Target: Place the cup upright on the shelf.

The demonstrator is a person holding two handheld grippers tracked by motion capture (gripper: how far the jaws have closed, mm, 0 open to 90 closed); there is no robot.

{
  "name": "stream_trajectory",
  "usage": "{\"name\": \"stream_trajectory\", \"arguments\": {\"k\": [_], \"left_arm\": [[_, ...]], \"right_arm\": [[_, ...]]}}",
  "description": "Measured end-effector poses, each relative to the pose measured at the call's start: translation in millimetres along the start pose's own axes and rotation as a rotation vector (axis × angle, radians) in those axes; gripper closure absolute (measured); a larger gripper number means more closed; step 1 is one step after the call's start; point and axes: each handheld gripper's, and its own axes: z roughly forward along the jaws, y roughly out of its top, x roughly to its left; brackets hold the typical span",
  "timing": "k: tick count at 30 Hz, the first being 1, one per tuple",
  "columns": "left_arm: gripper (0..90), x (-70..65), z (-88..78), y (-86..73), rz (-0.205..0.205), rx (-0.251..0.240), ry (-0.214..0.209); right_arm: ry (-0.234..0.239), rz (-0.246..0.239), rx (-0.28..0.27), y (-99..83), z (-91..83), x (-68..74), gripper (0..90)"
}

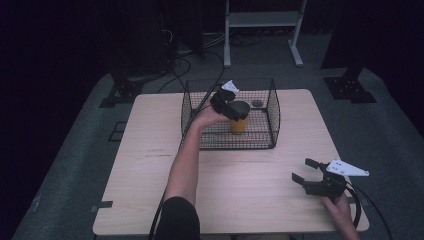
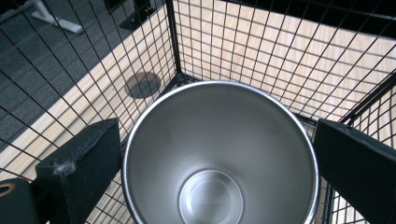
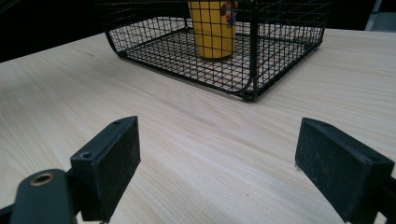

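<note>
The yellow cup (image 1: 238, 123) is seen standing upright on the floor of the wire basket (image 1: 272, 120), which sits at the far side of the desk (image 1: 150, 165). The placing is judged essentially done. The left hand-held gripper (image 1: 231, 106) is held over the cup inside the basket, its jaws spread to either side of the steel rim (image 2: 219, 154) with no pad seen pressing on it, so the cup is judged released. What is left is the lifting of that gripper clear of the basket. The right hand-held gripper (image 1: 306, 171) is held low over the near right of the desk, jaws spread and empty.
</note>
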Motion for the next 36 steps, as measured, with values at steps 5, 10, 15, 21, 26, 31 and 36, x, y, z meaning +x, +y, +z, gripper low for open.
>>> {"name": "stream_trajectory", "arguments": {"k": [5, 10, 15, 21, 26, 31, 36], "left_arm": [[1.9, -2.3, -7.1, 6.0, 0.016, -0.032, 0.012], [1.2, -8.9, -16.4, 12.8, 0.028, -0.070, 0.017], [1.2, -17.5, -22.3, 15.7, 0.052, -0.093, 0.022], [1.2, -23.3, -32.2, 14.3, 0.049, -0.121, 0.018], [1.2, -28.0, -38.2, 13.7, 0.054, -0.141, 0.016], [1.2, -35.1, -45.4, 13.8, 0.060, -0.159, 0.003], [1.2, -40.1, -49.4, 13.2, 0.051, -0.155, -0.006]], "right_arm": [[-0.002, -0.001, -0.001, -0.1, -0.1, 0.0, 13.0], [-0.004, -0.003, 0.002, 0.0, 0.0, 0.4, 13.0], [-0.006, -0.005, 0.003, 0.0, 0.2, 0.8, 13.0], [-0.006, -0.004, 0.003, 0.0, 0.2, 0.6, 13.0], [-0.007, -0.005, 0.003, 0.0, 0.2, 0.6, 13.0], [-0.007, -0.006, 0.002, 0.0, 0.2, 0.6, 13.0], [-0.007, -0.003, 0.001, 0.0, 0.1, 0.4, 13.0]]}}
